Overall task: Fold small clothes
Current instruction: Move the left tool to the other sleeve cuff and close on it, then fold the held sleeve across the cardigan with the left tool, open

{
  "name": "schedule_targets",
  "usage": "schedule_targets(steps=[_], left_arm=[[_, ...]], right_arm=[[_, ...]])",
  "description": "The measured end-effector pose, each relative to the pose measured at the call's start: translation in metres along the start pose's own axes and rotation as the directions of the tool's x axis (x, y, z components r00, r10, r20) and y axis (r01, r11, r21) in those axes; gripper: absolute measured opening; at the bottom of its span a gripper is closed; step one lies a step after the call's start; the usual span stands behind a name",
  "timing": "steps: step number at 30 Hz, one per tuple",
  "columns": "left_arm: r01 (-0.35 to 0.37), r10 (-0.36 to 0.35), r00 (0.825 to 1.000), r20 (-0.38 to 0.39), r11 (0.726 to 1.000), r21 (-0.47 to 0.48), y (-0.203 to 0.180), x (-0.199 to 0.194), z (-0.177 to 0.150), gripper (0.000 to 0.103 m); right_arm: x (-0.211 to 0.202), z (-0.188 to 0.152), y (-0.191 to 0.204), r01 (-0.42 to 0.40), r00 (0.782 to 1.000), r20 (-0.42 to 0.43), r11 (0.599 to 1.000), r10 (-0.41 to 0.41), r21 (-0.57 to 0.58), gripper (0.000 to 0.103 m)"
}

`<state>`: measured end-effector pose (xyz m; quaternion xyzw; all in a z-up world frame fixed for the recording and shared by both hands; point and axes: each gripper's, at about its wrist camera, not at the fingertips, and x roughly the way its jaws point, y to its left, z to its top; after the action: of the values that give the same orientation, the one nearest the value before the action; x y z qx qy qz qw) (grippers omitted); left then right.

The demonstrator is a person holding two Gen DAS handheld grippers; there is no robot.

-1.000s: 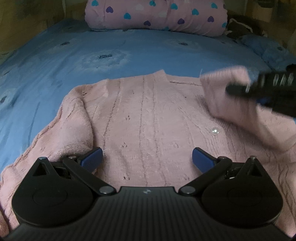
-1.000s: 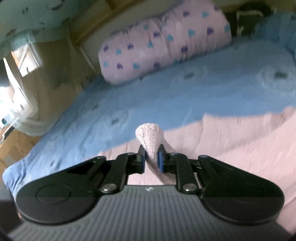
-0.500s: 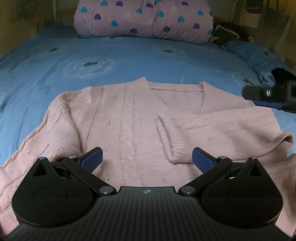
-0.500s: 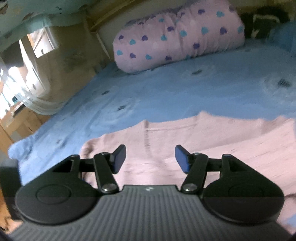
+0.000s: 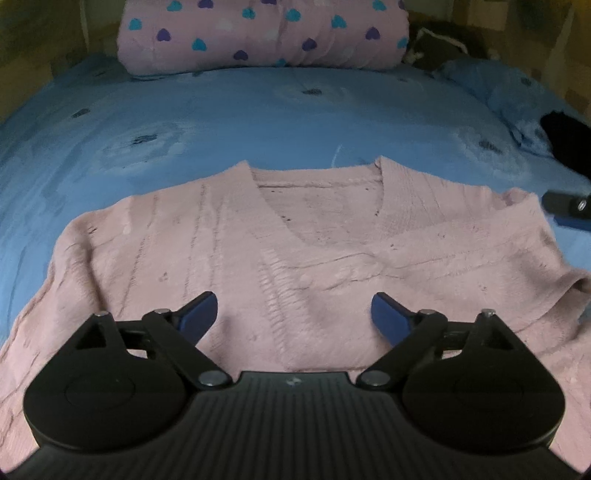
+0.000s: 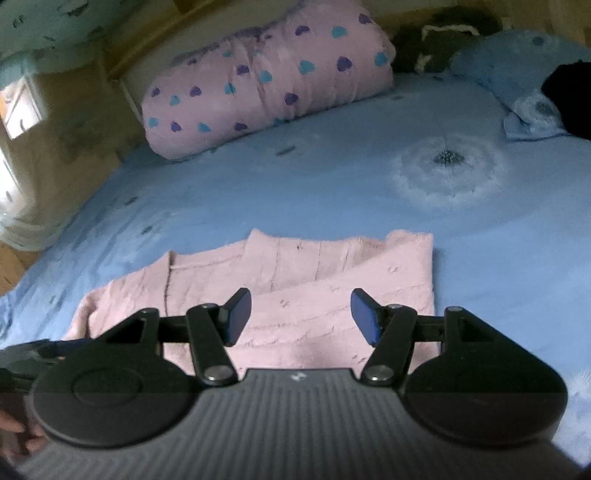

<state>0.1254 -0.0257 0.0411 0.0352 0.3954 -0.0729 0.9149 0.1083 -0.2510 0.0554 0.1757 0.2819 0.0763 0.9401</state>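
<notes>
A pink knitted sweater [image 5: 295,236] lies flat on the blue bed sheet [image 5: 258,122], neckline away from me. Its right sleeve [image 5: 461,251] is folded across the chest, and the ribbed cuff [image 5: 273,291] ends near the middle. My left gripper [image 5: 293,317] hovers over the lower front; its jaws are closing but stand wide, with nothing gripped between them. My right gripper [image 6: 301,314] is open and empty, held over the sweater's [image 6: 332,266] folded right edge. In the left wrist view, the right gripper's tip [image 5: 569,212] shows at the right border.
A rolled pink quilt with coloured hearts [image 5: 262,33] lies across the head of the bed. A blue pillow [image 5: 498,85] and a dark item [image 5: 569,144] sit at the far right. A hand [image 6: 14,435] shows at the lower left of the right wrist view.
The right gripper let go of the sleeve cuff, opened and drew back to the right. The sleeve now lies across the sweater's front. The left gripper's jaws have narrowed slightly.
</notes>
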Motion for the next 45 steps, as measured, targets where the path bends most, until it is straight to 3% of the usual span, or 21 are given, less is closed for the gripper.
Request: schedule_targets(steps=[4,8,12,16,18,20,21,25,31,36,39,45], left_arm=[[-0.048,0.048,0.999,0.001,0.998,0.036,-0.014,0.015,0.003,0.093],[-0.058,0.058,0.998,-0.001,0.998,0.008,-0.016,0.023,0.008,0.093],[-0.056,0.056,0.998,-0.001,0.998,-0.009,-0.014,0.029,0.009,0.094],[-0.016,0.015,1.000,-0.009,0.995,-0.096,-0.007,0.038,0.003,0.094],[-0.013,0.015,1.000,0.015,0.995,-0.095,-0.009,0.036,0.000,0.087],[0.014,-0.011,0.999,0.038,0.997,-0.082,-0.014,0.031,-0.003,0.069],[0.015,-0.011,0.999,0.045,0.997,-0.076,-0.016,0.028,-0.003,0.064],[0.060,-0.054,0.995,0.088,0.996,-0.068,-0.020,0.013,0.000,0.018],[0.079,-0.064,0.980,0.186,0.994,-0.072,-0.013,-0.024,0.021,0.015],[0.017,0.000,0.961,0.275,0.998,-0.059,0.002,-0.055,0.043,0.015],[-0.047,0.065,0.964,0.258,0.996,-0.074,0.021,-0.053,0.047,0.015],[-0.113,0.127,0.985,0.113,0.986,-0.122,0.060,-0.014,0.025,0.015]], right_arm=[[0.002,-0.001,-0.011,0.002,1.000,-0.009,0.997,-0.001,0.079,0.063],[0.007,-0.004,-0.011,0.039,0.999,-0.026,0.997,-0.037,0.070,0.063],[0.003,0.000,-0.013,0.030,1.000,-0.005,0.997,-0.029,0.076,0.063],[-0.001,0.003,-0.020,0.034,0.999,0.020,0.993,-0.037,0.116,0.063],[-0.002,0.005,-0.024,0.039,0.999,0.026,0.991,-0.043,0.131,0.063],[-0.003,0.005,-0.026,0.040,0.998,0.033,0.989,-0.045,0.142,0.063],[-0.003,0.006,-0.027,0.039,0.998,0.036,0.988,-0.045,0.147,0.063],[-0.004,0.006,-0.027,0.038,0.998,0.048,0.988,-0.046,0.151,0.063],[-0.007,0.007,-0.025,0.059,0.995,0.069,0.991,-0.067,0.120,0.063],[-0.007,0.006,-0.022,0.063,0.995,0.072,0.992,-0.071,0.106,0.063],[-0.005,0.005,-0.020,0.067,0.995,0.063,0.994,-0.073,0.091,0.063],[0.003,0.001,-0.016,0.084,0.996,0.017,0.995,-0.085,0.059,0.063]])
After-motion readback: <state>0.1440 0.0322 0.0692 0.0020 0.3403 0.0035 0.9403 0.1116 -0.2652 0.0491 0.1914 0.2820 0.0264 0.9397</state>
